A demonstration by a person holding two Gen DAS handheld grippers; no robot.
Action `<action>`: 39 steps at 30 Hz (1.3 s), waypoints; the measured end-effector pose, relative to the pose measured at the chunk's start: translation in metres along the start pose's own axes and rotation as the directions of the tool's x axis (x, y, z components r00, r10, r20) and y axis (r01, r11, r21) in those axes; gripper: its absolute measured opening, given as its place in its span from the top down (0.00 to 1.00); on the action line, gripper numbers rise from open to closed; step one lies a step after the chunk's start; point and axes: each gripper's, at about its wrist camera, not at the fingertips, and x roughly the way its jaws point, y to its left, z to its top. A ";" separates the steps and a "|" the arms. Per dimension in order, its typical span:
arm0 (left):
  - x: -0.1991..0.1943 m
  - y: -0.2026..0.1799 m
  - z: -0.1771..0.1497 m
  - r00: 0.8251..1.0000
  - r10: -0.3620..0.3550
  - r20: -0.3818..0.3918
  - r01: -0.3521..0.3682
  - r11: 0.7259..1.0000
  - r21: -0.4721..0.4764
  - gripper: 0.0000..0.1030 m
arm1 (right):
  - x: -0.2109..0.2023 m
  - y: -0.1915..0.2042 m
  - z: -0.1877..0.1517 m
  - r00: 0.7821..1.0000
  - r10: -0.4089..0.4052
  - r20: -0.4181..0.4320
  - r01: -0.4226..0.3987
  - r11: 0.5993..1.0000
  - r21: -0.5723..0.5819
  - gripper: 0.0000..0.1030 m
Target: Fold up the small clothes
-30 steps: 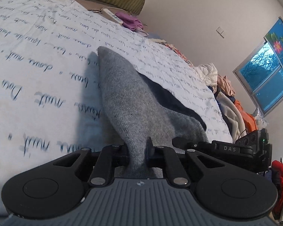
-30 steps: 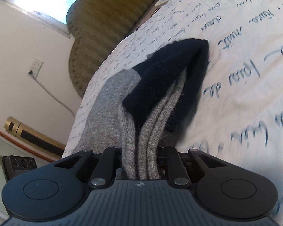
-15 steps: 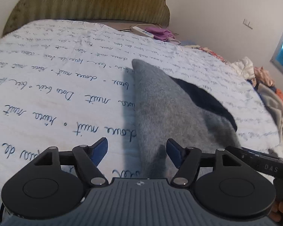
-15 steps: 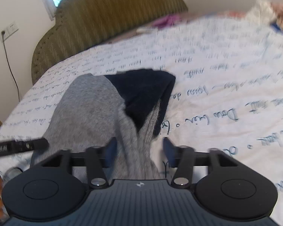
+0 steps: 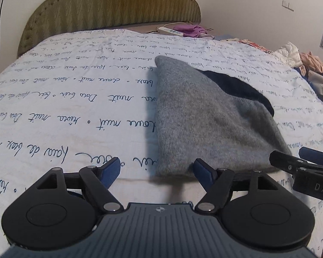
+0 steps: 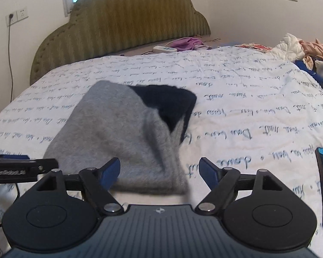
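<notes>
Both grippers have let go of the grey and navy knit garment (image 5: 206,116) they were pinching a second ago, and it now lies slack on the white bedspread (image 5: 75,99) printed with blue script. From the left wrist view, the left gripper (image 5: 156,172) sits at the bottom of the frame with its jaws opening; the garment's near hem lies just ahead of the right blue pad, not pressed by either. At the right edge the right gripper (image 5: 301,161) pokes in, only partly seen. From the right wrist view, the right gripper (image 6: 159,169) is likewise opening, the near grey edge lying between its pads but loose, and the garment fills the middle of the frame, with its navy part folded toward the upper right. At the left edge the left gripper (image 6: 21,161) is cut off. One fold looks finished, so the next move probably calls for taking fresh hold of an edge or smoothing the piece. What kind of garment it is stays hard to tell; the clothes pile (image 6: 301,47) at upper right is blurred.
</notes>
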 end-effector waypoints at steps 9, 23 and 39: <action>-0.006 -0.005 -0.017 0.999 0.054 0.003 -0.054 0.998 0.029 0.19 | -0.006 0.008 -0.019 1.000 -0.005 -0.022 0.005 1.000 0.004 0.21; -0.016 -0.005 -0.033 0.996 0.083 -0.008 -0.083 0.997 -0.001 0.13 | -0.017 0.021 -0.030 1.000 0.007 -0.002 -0.007 1.000 -0.022 0.15; -0.024 -0.004 -0.041 0.991 0.131 -0.002 -0.131 0.991 0.001 0.10 | -0.026 0.028 -0.037 1.000 0.011 0.007 -0.011 1.000 -0.027 0.15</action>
